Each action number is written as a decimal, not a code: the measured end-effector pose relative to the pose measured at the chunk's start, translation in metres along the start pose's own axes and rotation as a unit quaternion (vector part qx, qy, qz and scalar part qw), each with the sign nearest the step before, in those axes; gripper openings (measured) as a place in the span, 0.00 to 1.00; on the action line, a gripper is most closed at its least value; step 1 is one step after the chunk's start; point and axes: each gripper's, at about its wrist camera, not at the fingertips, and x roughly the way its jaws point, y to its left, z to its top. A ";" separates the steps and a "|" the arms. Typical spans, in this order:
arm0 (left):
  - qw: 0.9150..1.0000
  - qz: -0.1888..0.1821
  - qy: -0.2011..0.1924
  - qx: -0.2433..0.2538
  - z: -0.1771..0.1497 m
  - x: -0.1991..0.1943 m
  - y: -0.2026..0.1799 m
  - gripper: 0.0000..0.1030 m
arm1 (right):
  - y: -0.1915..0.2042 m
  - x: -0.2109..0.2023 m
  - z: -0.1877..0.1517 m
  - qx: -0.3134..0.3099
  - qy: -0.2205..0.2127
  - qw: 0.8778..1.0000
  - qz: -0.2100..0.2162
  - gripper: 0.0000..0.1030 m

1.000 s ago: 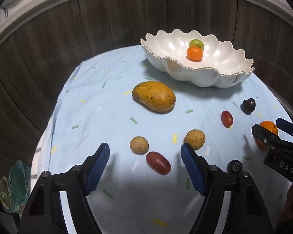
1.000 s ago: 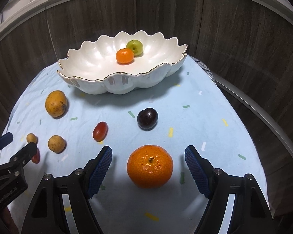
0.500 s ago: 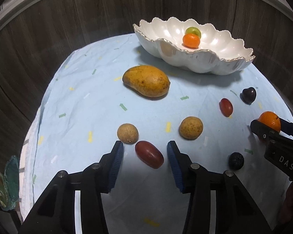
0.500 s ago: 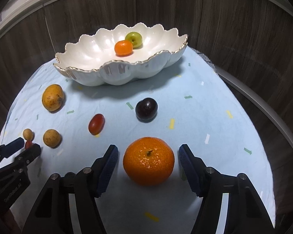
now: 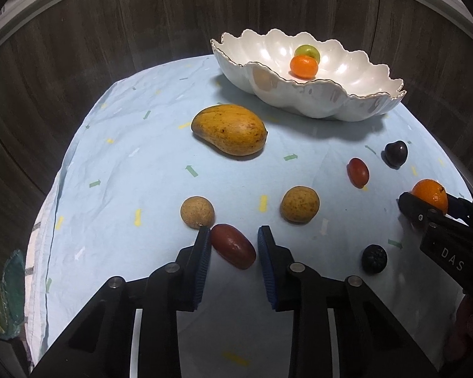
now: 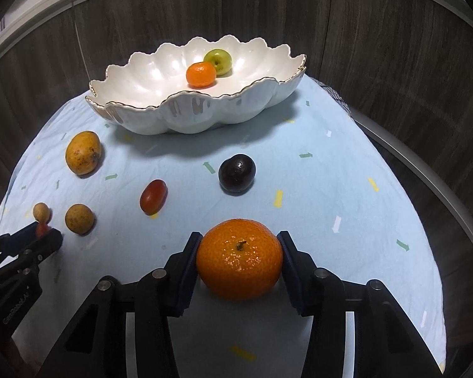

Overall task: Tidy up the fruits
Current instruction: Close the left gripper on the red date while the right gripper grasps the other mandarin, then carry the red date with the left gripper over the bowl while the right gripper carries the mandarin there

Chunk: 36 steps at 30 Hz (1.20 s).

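Left wrist view first, going left to right. At 9 o'clock of the left tongs (image 5: pixel 233 245) a small tan round fruit (image 5: pixel 197 212) sits just beside the left pad's tip. Up at 12 o'clock lies a big yellow mango (image 5: pixel 229 133). At about 1 o'clock there's a speckled tan fruit (image 5: pixel 299 204), then a small red fruit (image 5: pixel 357 172), a dark plum (image 5: pixel 395 153) and a bumpy black berry (image 5: pixel 374 258) out at 3 o'clock.

The left tongs are closed down onto the dark red oblong fruit (image 5: pixel 233 249), which lies slantwise between the blue pads. The left pad touches its top end. On the right pad I honestly can't see contact.

The white scalloped bowl (image 5: pixel 331 104) sits far back at 1 o'clock, holding a little orange (image 5: pixel 303 66) and a green fruit (image 5: pixel 306 53) touching each other.

Right wrist view: the right tongs (image 6: pixel 239 261) are closing, with the big orange mandarin (image 6: pixel 239 258) between them, stem up, both pads right against its sides. Nothing else crowds it. The plum is at 12 o'clock and the red fruit at 11.

Everything sits on a pale blue cloth (image 6: pixel 331 189) with confetti-like marks, spread over the bench, with dark wood-grain panels (image 6: pixel 394 47) behind.
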 end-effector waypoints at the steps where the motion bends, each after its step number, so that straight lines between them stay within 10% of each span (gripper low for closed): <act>1: 1.000 0.001 0.000 0.001 0.000 0.000 0.000 0.27 | 0.000 0.000 0.000 0.000 0.000 1.000 0.000 0.46; 36: 0.999 0.006 -0.036 0.014 0.019 -0.036 -0.002 0.24 | 0.003 -0.040 0.014 -0.003 -0.045 0.999 0.017 0.45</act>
